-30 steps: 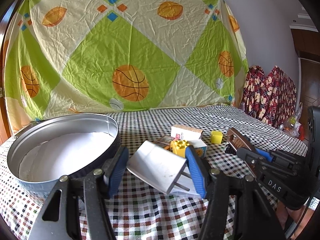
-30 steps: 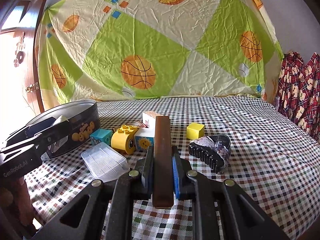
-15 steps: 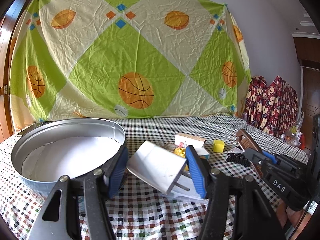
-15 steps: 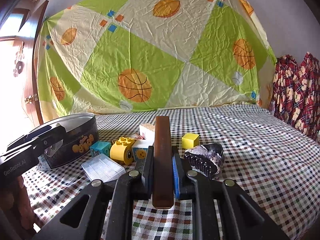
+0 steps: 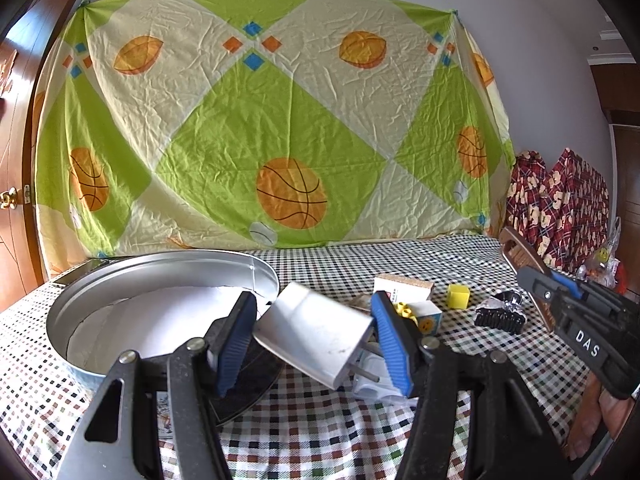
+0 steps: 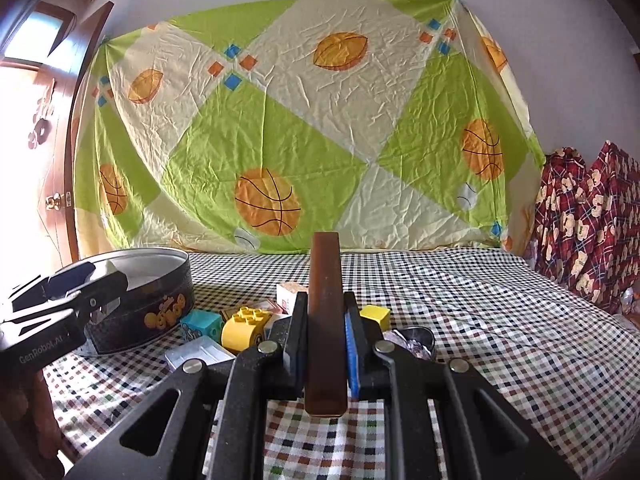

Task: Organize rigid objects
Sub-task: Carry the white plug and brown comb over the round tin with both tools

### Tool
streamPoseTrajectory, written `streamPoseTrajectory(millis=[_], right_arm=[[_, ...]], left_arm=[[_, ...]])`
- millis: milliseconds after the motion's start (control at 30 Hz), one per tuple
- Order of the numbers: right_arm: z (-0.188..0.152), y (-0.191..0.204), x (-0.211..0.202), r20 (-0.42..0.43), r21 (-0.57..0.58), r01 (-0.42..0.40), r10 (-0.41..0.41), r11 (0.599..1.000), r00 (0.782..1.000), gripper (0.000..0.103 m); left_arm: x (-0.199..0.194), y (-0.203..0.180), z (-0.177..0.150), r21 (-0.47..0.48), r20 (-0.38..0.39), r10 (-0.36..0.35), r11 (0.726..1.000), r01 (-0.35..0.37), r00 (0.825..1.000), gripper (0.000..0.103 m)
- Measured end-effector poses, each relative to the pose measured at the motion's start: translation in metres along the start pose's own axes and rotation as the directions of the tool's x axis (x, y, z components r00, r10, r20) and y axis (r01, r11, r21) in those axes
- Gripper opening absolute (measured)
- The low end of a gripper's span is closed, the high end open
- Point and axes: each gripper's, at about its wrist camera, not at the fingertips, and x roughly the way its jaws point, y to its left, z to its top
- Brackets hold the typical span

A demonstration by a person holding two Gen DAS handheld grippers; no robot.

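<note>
Views tilted upward – tin (image 5: 160,280) nearer | left hand-held gripper (image 5: 316,344) clamps charger (image 5: 316,332) | right (image 6: 326,344) clamps comb (image 6: 326,312)

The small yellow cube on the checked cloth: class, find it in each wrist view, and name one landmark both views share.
Left wrist view: the yellow cube sits right of centre, beyond the white charger, left of the black hair clip.
Right wrist view: the cube peeks out just right of the brown bar.
Shared landmark: the round tin, at left in both.
</note>
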Motion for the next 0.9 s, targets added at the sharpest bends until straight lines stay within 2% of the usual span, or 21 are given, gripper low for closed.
streamPoseTrajectory(millis=[900], right_arm=[[0.002, 0.057, 0.016, -0.034, -0.043, -0.103, 0.102, 0.994, 0.994, 0.017]], left_arm=[[-0.011, 0.037, -0.001, -0.045, 0.057, 0.080, 0.996, -0.078, 0.995, 0.059]])
